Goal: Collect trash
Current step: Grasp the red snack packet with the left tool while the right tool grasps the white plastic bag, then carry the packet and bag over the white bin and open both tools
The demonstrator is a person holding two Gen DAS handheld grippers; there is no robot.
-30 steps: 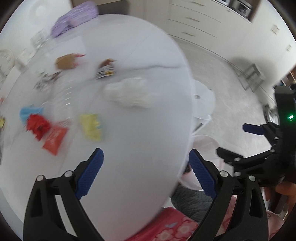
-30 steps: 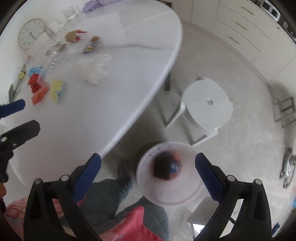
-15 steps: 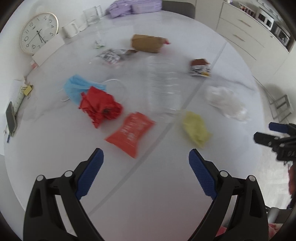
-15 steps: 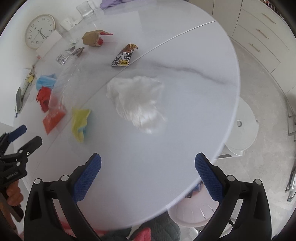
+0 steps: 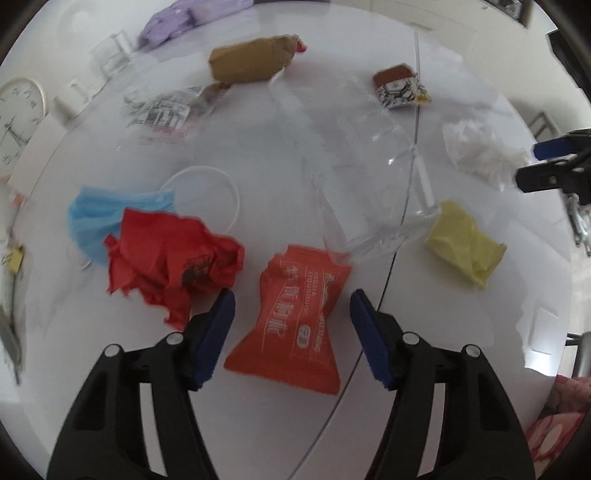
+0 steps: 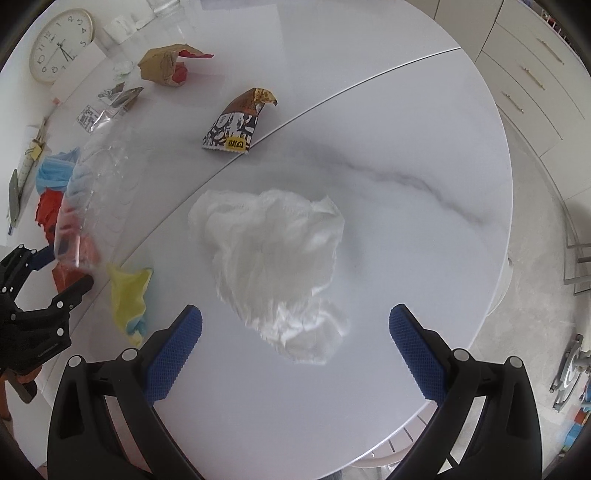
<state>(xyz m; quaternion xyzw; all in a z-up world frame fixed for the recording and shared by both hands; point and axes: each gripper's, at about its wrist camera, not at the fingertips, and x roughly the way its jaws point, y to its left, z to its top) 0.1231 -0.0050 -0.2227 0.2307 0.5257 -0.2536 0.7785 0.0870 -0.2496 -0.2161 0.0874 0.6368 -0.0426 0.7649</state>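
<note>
My left gripper (image 5: 290, 314) is open, its fingers either side of an orange-red snack packet (image 5: 291, 321) lying on the white table (image 5: 258, 155). Beside it lie crumpled red paper (image 5: 170, 258), a blue face mask (image 5: 96, 218), a clear plastic bottle (image 5: 354, 173) and a yellow wrapper (image 5: 465, 243). My right gripper (image 6: 295, 332) is open, just short of a crumpled white tissue (image 6: 273, 254). The yellow wrapper (image 6: 129, 295) lies to its left. A brown-and-black snack wrapper (image 6: 236, 125) lies farther back.
A brown paper bag (image 5: 251, 59), a clear printed packet (image 5: 162, 114), glasses (image 5: 110, 51) and a purple pouch (image 5: 184, 18) lie toward the far side. A wall clock (image 6: 61, 42) leans at the back left. The table's edge (image 6: 506, 258) runs on the right, with floor and cabinets (image 6: 535, 74) beyond.
Both grippers swung from the floor bin and table edge onto the table. The left closed in on the orange-red packet and narrowed its opening; the right closed in on the white tissue.
</note>
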